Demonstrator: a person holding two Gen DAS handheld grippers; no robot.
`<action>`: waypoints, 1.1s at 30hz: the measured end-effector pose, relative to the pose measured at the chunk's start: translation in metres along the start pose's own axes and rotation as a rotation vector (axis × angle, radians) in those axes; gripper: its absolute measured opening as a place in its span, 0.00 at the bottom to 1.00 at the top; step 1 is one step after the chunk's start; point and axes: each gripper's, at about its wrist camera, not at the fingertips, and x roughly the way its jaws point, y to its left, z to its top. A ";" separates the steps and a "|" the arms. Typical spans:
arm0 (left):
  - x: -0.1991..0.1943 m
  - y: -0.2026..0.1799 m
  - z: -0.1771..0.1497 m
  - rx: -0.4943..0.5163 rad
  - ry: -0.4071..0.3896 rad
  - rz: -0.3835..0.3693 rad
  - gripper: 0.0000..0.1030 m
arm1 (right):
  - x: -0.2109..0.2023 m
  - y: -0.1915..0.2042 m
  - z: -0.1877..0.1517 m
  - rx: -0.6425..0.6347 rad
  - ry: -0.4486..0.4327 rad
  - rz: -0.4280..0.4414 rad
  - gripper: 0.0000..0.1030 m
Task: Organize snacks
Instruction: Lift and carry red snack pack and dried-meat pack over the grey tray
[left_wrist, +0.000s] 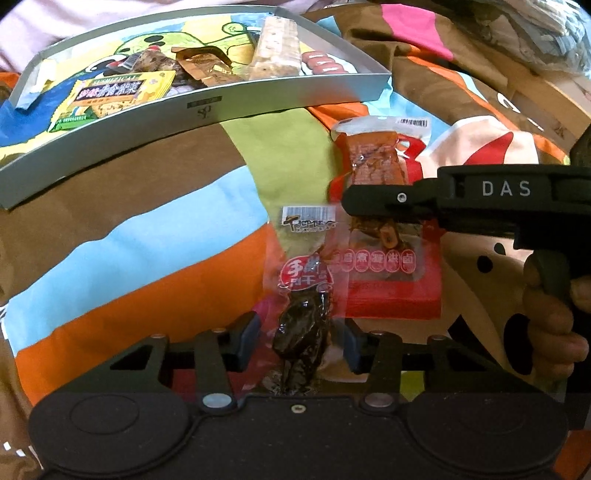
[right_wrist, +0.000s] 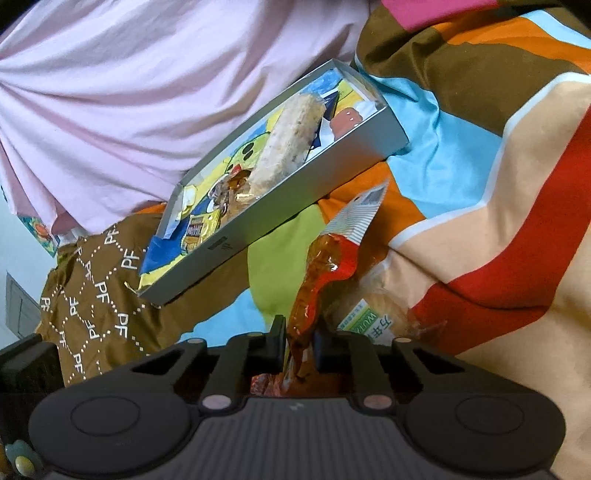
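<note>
A grey snack box (left_wrist: 207, 110) lies on a colourful bedspread at upper left, holding several packets. It also shows in the right wrist view (right_wrist: 325, 170). My left gripper (left_wrist: 301, 345) has its pads either side of a clear packet of dark dried meat (left_wrist: 304, 325), with gaps showing beside the packet. My right gripper (left_wrist: 354, 201) reaches in from the right and is shut on a red-orange snack packet (left_wrist: 376, 162), seen up close in its own view (right_wrist: 325, 266) between its fingertips (right_wrist: 300, 341). Another red packet (left_wrist: 391, 284) lies under them.
A green-labelled bread packet (right_wrist: 373, 317) lies beside the right gripper. A pink cloth (right_wrist: 147, 110) is bunched behind the box. The striped bedspread (left_wrist: 129, 266) spreads to the left and right.
</note>
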 end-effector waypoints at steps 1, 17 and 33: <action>0.000 -0.002 0.000 0.003 -0.001 0.012 0.47 | -0.001 0.003 0.000 -0.019 -0.006 -0.009 0.16; -0.018 -0.041 -0.001 0.069 0.041 0.227 0.46 | -0.029 0.035 -0.001 -0.248 -0.122 -0.090 0.15; -0.059 -0.037 0.041 -0.110 -0.200 0.354 0.46 | -0.055 0.046 0.009 -0.332 -0.272 -0.134 0.14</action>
